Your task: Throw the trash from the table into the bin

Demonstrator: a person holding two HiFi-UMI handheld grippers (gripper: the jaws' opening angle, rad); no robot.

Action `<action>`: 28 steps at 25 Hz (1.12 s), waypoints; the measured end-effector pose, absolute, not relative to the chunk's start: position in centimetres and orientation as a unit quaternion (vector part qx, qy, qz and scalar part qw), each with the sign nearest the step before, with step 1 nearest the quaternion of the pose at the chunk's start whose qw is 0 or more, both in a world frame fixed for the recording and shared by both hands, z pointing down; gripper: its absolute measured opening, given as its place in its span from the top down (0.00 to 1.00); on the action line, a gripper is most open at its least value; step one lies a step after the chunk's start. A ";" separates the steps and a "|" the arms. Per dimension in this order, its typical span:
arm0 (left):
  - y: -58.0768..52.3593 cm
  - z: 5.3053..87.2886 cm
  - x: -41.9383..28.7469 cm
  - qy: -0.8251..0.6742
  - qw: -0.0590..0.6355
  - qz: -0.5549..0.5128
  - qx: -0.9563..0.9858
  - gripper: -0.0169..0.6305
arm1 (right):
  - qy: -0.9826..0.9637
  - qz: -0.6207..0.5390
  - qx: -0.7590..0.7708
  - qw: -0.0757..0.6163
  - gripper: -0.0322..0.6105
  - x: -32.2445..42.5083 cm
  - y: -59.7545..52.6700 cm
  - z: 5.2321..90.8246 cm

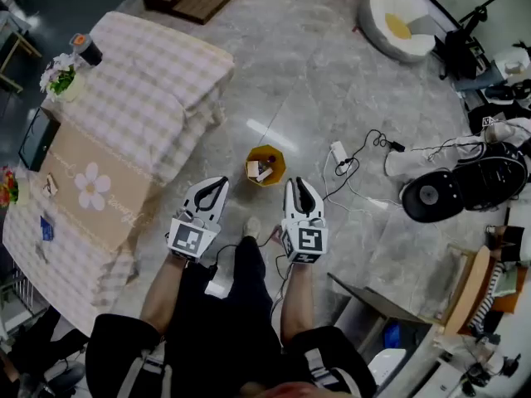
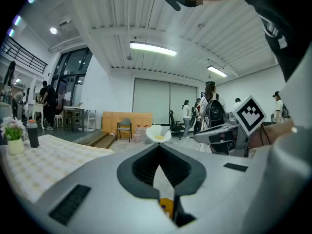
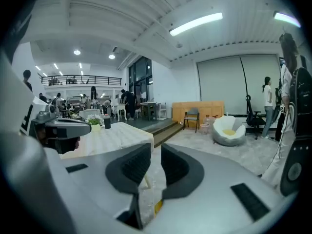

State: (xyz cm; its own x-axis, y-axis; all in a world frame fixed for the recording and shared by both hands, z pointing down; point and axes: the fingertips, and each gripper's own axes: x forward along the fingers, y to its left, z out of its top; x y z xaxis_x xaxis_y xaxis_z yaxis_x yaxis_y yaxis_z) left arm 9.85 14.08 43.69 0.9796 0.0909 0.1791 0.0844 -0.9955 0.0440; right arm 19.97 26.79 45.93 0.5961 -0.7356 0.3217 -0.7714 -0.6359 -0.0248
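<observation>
Head view: pale checked-cloth counter [image 1: 149, 81] at left, small blue item [image 1: 46, 228] on it. Left hand-held gripper [image 1: 217, 182] pressed together, empty. Yellow hexagonal bin [image 1: 267, 148] on the floor holds paper trash [image 1: 260, 171]. Right hand-held gripper [image 1: 297, 182] slightly spread, empty. Judgement: drop complete; next, reach for the counter.

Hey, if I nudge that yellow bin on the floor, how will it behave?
The yellow bin holds only a few scraps, so it's probably light. On the glossy floor it would likely slide, perhaps tip.

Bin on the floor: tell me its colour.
The bin is yellow; the head view shows it best.
</observation>
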 end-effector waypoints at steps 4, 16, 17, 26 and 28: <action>14.1 42.3 9.7 0.038 0.020 0.081 0.996 0.97 | -0.433 0.132 0.890 0.057 0.94 19.1 26.3 44.0; 12.4 41.2 8.7 0.008 0.041 0.061 0.997 0.97 | -0.487 0.127 0.861 0.078 0.94 17.2 22.7 43.6; 12.0 41.1 8.4 0.003 0.043 0.059 0.997 0.97 | -0.492 0.127 0.858 0.079 0.94 17.0 22.3 43.6; 7.1 40.4 4.0 -0.067 0.035 0.049 0.996 0.97 | -0.553 0.125 0.819 0.090 0.94 13.1 15.5 42.5; 5.4 40.3 2.0 -0.094 0.032 0.050 0.994 0.97 | -0.583 0.120 0.799 0.090 0.94 11.3 13.2 42.5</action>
State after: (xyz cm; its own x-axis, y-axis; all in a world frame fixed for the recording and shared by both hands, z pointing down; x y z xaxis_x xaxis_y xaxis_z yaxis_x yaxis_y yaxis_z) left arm 2.01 5.43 40.33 0.9774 -0.1834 0.1047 -0.1898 -0.9803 0.0543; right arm 11.26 13.18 42.55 0.2921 -0.9093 0.2964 -0.9526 -0.3043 0.0050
